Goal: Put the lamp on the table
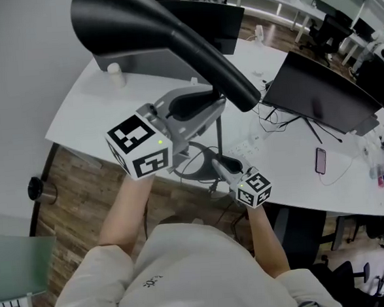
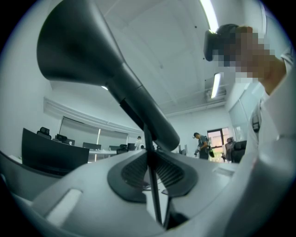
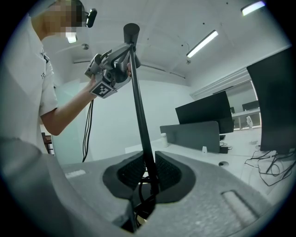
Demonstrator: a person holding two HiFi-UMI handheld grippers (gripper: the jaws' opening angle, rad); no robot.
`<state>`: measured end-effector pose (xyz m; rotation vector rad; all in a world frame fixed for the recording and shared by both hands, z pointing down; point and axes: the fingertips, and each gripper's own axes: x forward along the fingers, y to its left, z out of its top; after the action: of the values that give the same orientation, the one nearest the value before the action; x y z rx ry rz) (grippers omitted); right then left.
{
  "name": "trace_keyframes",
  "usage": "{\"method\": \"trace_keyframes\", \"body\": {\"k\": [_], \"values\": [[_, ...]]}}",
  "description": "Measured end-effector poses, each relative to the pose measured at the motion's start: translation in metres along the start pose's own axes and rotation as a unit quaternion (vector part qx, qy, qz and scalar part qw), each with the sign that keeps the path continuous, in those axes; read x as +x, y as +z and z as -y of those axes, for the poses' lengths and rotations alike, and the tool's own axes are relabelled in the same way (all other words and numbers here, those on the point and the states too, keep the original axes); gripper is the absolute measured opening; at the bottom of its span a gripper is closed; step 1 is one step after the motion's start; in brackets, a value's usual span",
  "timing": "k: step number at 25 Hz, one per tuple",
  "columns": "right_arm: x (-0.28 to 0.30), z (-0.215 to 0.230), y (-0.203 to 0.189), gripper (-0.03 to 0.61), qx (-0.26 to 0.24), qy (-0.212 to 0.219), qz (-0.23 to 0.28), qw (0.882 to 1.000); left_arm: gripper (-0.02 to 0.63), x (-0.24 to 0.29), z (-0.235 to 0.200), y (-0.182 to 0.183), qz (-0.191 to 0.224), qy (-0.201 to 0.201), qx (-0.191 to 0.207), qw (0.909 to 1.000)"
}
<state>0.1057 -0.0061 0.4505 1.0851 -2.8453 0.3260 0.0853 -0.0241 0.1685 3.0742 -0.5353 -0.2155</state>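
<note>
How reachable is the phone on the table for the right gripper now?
Probably not yet: the right gripper is shut on the lamp pole, the left gripper too; the phone lies apart on the table.

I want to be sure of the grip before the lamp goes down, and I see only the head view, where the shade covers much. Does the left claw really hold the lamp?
Observer: Yes. The left gripper view shows the left claw shut on the thin lamp pole, just under the shade.
Operator: And the right claw?
Observer: The right gripper view shows the right claw shut on the same pole, lower down.
Operator: Anything else in that claw?
Observer: A black cable loops beside the pole there.
</note>
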Motion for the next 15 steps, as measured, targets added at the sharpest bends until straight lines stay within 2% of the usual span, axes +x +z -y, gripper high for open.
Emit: {"method": "trace_keyframes", "body": {"k": [15], "values": [[0.026,0.022,0.009,0.057,0.007,-0.008,0.005,1.0,0.046,0.01,-0.036,0.002,0.007,-0.016,-0.009,0.9998]]}}
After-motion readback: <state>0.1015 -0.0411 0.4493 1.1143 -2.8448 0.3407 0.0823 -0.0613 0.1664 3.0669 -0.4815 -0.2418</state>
